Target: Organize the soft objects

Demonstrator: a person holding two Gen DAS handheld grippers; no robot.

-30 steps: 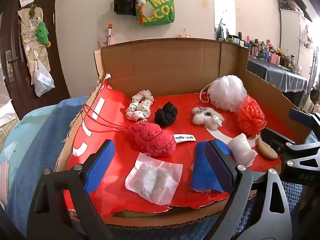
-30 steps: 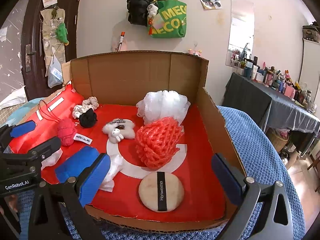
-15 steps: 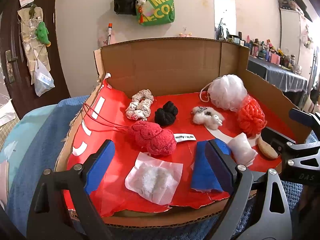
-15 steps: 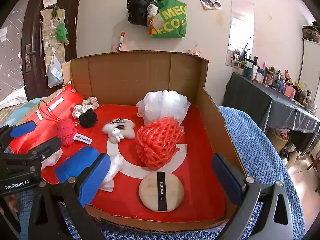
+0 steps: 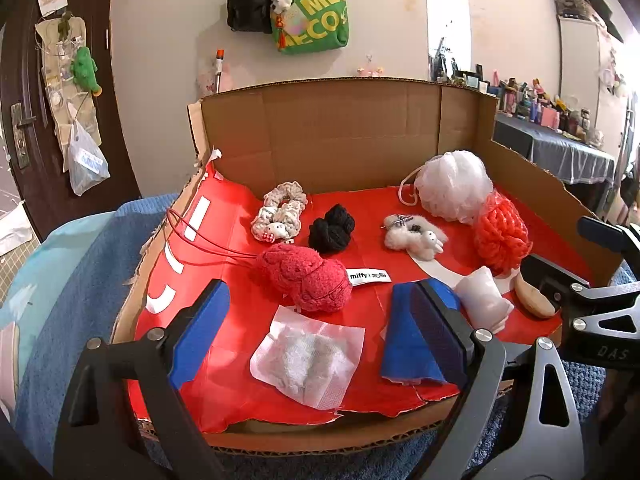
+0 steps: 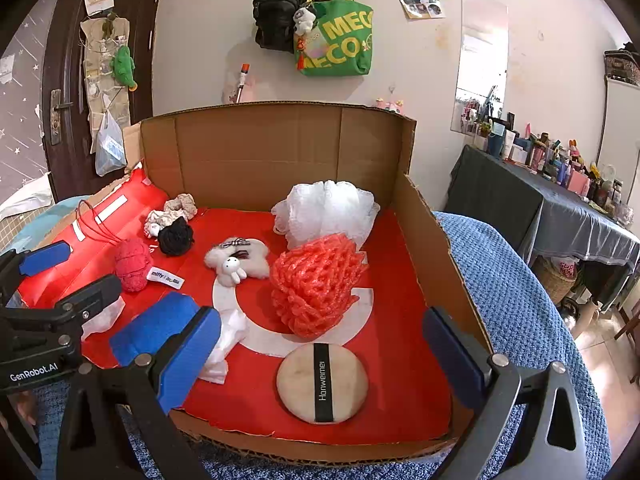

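Left gripper (image 5: 320, 332): jaws wide, nothing gripped, hovering over the white pouch (image 5: 308, 360).
Right gripper (image 6: 320, 354): jaws spread, empty, above the powder puff (image 6: 322, 383).
Soft things: all inside the cardboard box (image 6: 256, 152).

wrist views, downward, close, sharing box (image 5: 340, 128)

The shallow brown cardboard box (image 6: 424, 216) is walled at the back and right, while its near edge lies low and open. Bare red paper lining (image 6: 404, 312) is left right of the orange mesh sponge (image 6: 316, 284) and round beige powder puff (image 6: 322, 384). The left half is crowded by a red knitted pouch (image 5: 304, 276), black scrunchie (image 5: 332, 228) and white gauze packet (image 5: 308, 360).
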